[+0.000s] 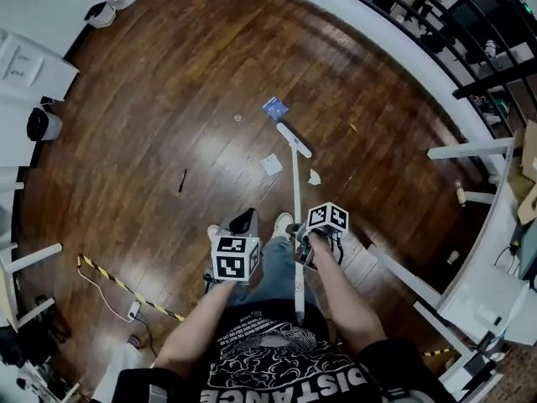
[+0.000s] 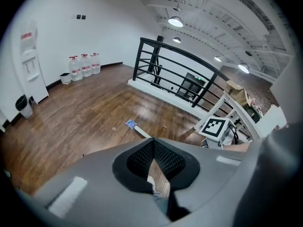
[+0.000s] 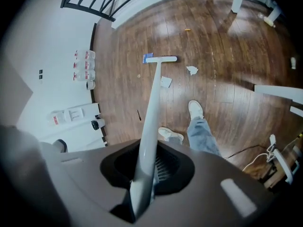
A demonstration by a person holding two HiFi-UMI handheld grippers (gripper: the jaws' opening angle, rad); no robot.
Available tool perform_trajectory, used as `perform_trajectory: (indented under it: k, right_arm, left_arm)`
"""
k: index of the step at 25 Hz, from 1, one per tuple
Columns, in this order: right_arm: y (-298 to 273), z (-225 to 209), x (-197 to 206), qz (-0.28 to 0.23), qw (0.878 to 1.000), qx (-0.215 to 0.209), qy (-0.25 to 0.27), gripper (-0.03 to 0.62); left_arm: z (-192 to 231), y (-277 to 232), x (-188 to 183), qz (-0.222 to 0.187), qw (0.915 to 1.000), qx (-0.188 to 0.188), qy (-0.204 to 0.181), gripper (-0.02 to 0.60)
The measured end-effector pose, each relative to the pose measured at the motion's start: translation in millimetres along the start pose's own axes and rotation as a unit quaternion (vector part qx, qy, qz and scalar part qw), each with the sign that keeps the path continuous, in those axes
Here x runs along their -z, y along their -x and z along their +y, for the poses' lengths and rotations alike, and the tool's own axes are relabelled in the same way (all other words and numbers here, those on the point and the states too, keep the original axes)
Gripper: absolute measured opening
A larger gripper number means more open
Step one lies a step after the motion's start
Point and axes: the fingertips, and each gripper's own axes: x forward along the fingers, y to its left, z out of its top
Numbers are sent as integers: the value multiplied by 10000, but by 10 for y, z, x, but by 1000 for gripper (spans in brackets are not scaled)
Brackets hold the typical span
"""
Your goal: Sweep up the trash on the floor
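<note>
My right gripper is shut on a long white broom handle. The broom head rests on the wooden floor ahead of the person's shoes. A blue scrap lies just beyond the head. A flat white paper and a crumpled white piece lie on either side of the handle. My left gripper hovers by the left shoe, jaws closed tip to tip, holding nothing.
A black pen-like stick and a small orange bit lie on the floor. A black railing curves along the right. White table legs stand at right; a taped cable runs at lower left. Water bottles line the far wall.
</note>
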Motion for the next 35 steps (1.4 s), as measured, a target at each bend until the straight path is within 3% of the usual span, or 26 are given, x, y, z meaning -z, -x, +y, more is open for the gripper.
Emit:
perform_trajectory:
  k: [6,13,21,24,35]
  right_arm:
    - [-434,255,316,109,9966,-277,-773,54]
    - [-1036,695,839,149,9926,-377,-1149,54]
    - [-1700,1593,1291,326,9777,-1256,-1654,54]
    - [-1935,1866,1477,517,9749,-1405,-1646,55]
    - [-2598,2422,2155,1333,9807,-1025,-1002,57]
  left_arm:
    - [514,308,178,24,10000,13,53,5]
    - [1311,729,303,-116,9996,-188,186,5]
    - [2127,1091,649,-81,9983,-430,383,5]
    - [2419,1249,766,-71,9971,-580,483,5]
    - [3336,1849,1145,-220,9853,-1242,1151,5]
